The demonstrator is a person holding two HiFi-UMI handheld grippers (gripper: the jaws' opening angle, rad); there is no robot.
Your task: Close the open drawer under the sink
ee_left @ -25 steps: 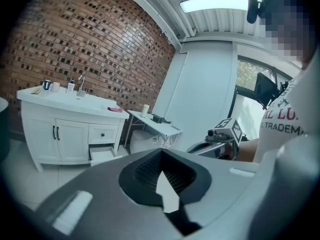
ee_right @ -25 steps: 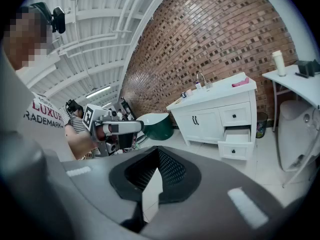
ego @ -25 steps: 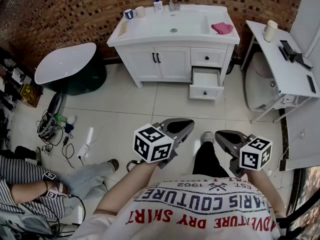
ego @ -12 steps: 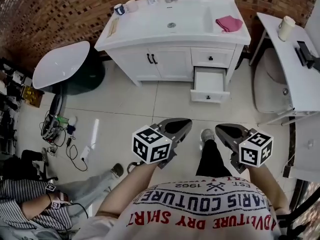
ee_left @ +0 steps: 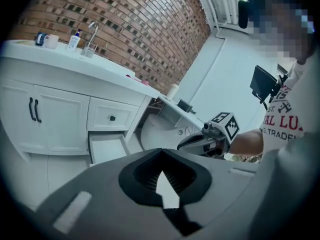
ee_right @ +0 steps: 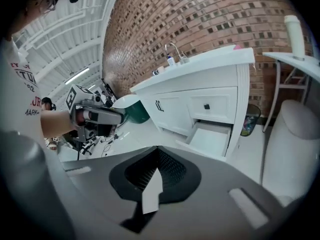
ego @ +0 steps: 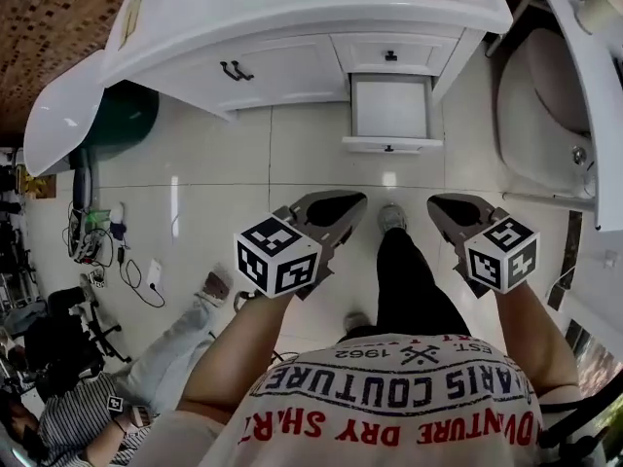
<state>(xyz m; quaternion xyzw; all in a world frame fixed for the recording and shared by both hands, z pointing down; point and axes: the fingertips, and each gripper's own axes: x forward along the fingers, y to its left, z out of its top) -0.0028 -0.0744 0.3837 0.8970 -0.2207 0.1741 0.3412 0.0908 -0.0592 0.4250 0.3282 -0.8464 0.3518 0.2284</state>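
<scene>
White T-shirt (ego: 389, 402), red and black lettering, short sleeves. Black trousers (ego: 409, 280), grey shoe (ego: 391, 218). Left gripper (ego: 352, 202) and right gripper (ego: 438, 205): grey wedges, each with a white cube (ego: 277, 256) of black square markers.

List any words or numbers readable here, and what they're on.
"ARIS COUTURE": T-shirt, upside down.
"1962" and "EST": same T-shirt.
"VENTURE DRY SHIRT": same T-shirt, red print.
Bottle label: too small to read.
Marker cubes: square patterns, no words.
</scene>
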